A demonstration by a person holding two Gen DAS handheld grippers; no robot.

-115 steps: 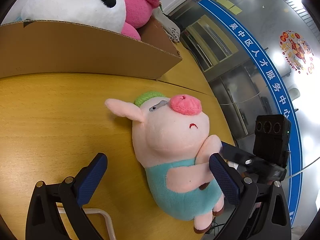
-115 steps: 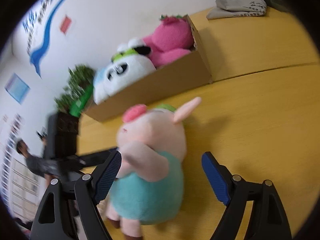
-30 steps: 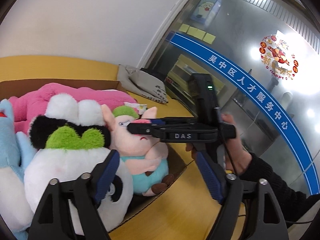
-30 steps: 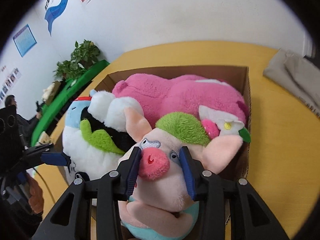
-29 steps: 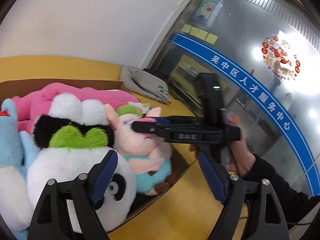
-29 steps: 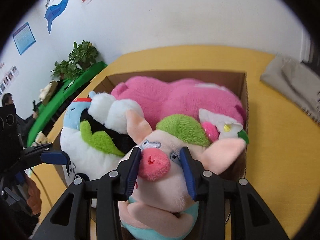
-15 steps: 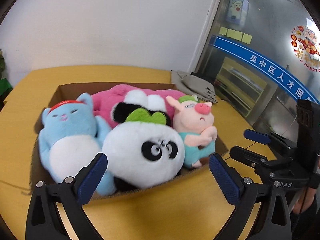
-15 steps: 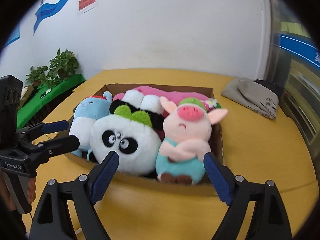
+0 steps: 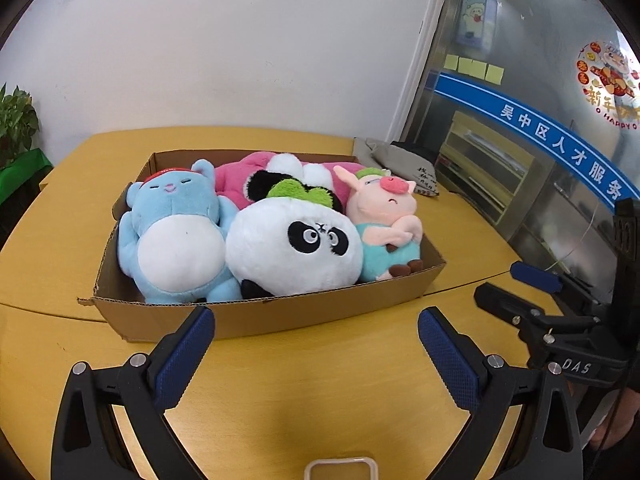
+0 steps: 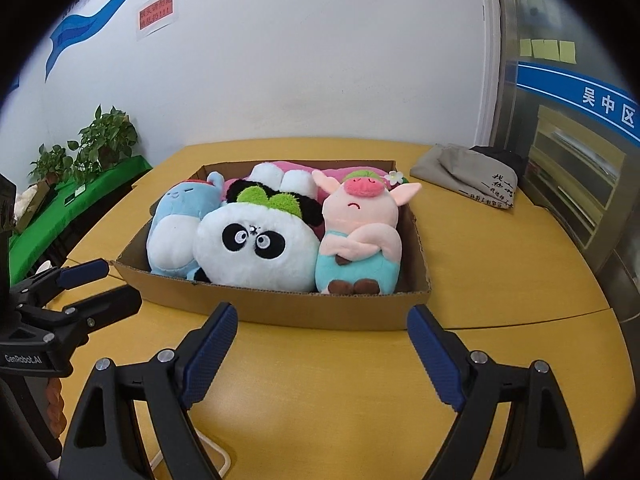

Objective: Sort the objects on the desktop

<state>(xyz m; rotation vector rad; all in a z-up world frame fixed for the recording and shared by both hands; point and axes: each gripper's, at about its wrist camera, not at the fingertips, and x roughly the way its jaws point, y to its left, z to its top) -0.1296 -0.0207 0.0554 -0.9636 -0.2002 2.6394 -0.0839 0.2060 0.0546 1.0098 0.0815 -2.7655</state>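
Ahead of both tools, the cardboard box (image 9: 256, 314) sits on the tabletop (image 9: 320, 392), its low walls keeping the toys packed upright. Inside: a white panda plush (image 9: 292, 248) centre, a blue plush (image 9: 176, 240) left, a pink plush (image 9: 236, 178) behind, a small pig plush (image 10: 360, 236) right. The left tool (image 9: 316, 356) and right tool (image 10: 320, 348) hang spread wide, holding nothing.

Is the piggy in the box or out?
In. The pig sits upright inside the box, beside the panda.
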